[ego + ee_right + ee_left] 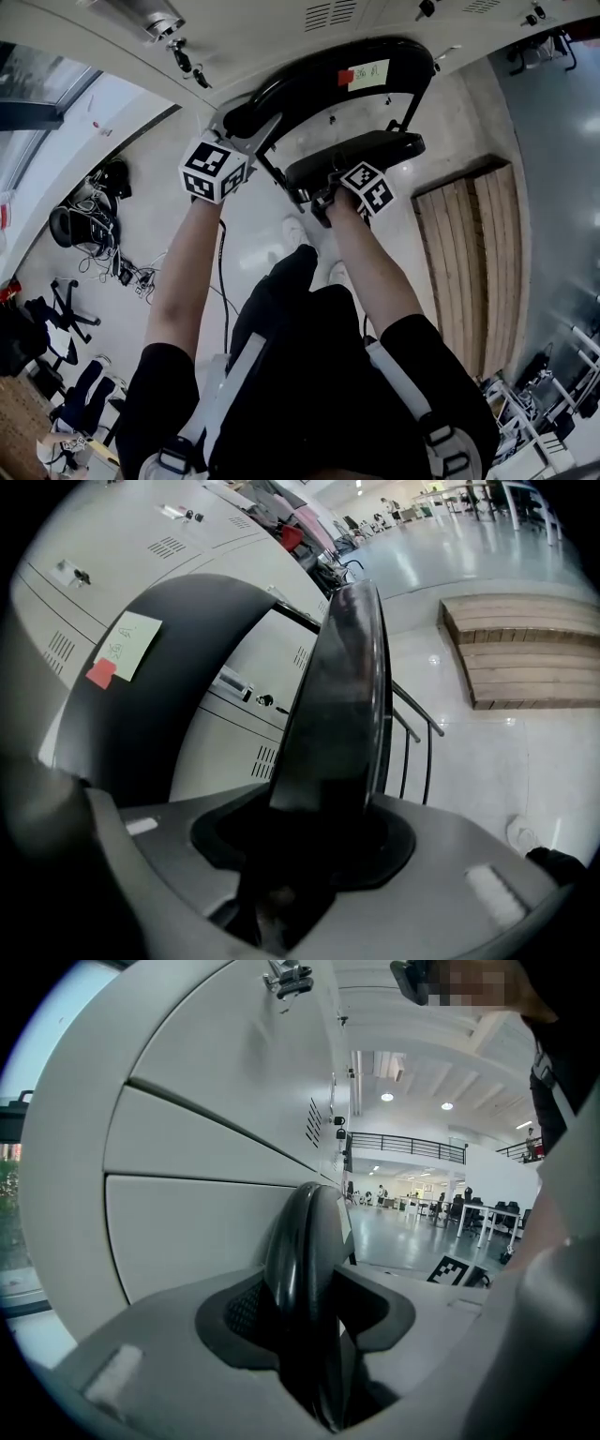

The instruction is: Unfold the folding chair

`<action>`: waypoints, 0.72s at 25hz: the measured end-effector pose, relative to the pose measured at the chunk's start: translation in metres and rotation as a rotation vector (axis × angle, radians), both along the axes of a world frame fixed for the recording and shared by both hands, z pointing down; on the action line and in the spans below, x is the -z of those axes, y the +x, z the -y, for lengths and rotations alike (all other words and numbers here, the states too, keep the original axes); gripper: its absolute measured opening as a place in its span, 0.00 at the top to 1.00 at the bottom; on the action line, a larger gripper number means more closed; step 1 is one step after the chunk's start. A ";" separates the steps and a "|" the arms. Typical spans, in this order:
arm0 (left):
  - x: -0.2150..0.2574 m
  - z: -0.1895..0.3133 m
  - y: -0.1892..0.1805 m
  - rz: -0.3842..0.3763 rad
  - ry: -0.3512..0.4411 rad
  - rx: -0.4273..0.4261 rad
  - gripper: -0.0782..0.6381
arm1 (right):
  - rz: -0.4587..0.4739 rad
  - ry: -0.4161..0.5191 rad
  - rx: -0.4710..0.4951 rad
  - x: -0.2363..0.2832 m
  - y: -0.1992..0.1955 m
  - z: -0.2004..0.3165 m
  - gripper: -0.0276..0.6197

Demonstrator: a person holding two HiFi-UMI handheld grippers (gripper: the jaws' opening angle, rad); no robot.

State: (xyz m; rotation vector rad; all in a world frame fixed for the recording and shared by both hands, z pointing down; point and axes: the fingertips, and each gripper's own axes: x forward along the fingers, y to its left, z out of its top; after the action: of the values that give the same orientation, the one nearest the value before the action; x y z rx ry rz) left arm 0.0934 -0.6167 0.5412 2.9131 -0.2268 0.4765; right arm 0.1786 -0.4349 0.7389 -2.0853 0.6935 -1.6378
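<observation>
Folding chair (pixel 328 94), black, just in front of the lockers (pixel 206 1101): your left gripper (pixel 246 131) is clamped on the backrest (pixel 300 1269) edge, and your right gripper (pixel 328 195) on the seat (pixel 337 696) rim. The head view alone shows both grips together, with the wooden platform (pixel 473 262) on the floor to the right. Only the right gripper view shows the pale note (pixel 127 641) on the backrest up close, its writing unreadable.
</observation>
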 end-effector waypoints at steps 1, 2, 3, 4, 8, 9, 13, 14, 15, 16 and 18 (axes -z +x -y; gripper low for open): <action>0.000 -0.002 -0.001 0.003 -0.001 0.000 0.65 | 0.000 0.008 0.001 0.000 -0.001 -0.006 0.66; 0.000 -0.005 -0.001 0.005 -0.001 0.000 0.65 | -0.001 0.016 0.001 0.000 -0.003 -0.012 0.67; 0.000 -0.008 -0.002 0.007 -0.001 -0.002 0.65 | -0.002 0.024 0.000 0.000 -0.004 -0.018 0.67; -0.001 -0.011 -0.002 0.008 -0.002 -0.002 0.65 | -0.003 0.032 -0.001 0.001 -0.004 -0.024 0.67; 0.000 -0.019 -0.002 0.005 0.001 0.003 0.65 | -0.001 0.049 -0.009 0.000 -0.007 -0.048 0.70; 0.000 -0.021 -0.002 0.007 0.003 0.005 0.65 | 0.006 0.046 -0.006 -0.001 -0.008 -0.054 0.71; -0.005 -0.034 -0.007 0.018 -0.005 0.022 0.64 | 0.049 0.056 -0.006 -0.008 -0.018 -0.087 0.72; -0.006 -0.037 -0.007 0.020 -0.007 0.023 0.64 | 0.058 0.065 -0.006 -0.010 -0.019 -0.094 0.72; -0.006 -0.041 -0.007 0.020 -0.007 0.022 0.64 | 0.064 0.078 -0.004 -0.011 -0.019 -0.100 0.72; -0.006 -0.044 -0.006 0.020 -0.005 0.019 0.64 | 0.065 0.093 -0.002 -0.011 -0.019 -0.103 0.72; -0.006 -0.049 -0.005 0.022 -0.002 0.016 0.64 | 0.070 0.120 0.001 -0.013 -0.020 -0.110 0.73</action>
State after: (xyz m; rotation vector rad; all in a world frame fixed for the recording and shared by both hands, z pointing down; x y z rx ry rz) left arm 0.0880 -0.5681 0.5467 2.9034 -0.2531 0.5062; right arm 0.1590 -0.3247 0.7519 -1.9345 0.7506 -1.6197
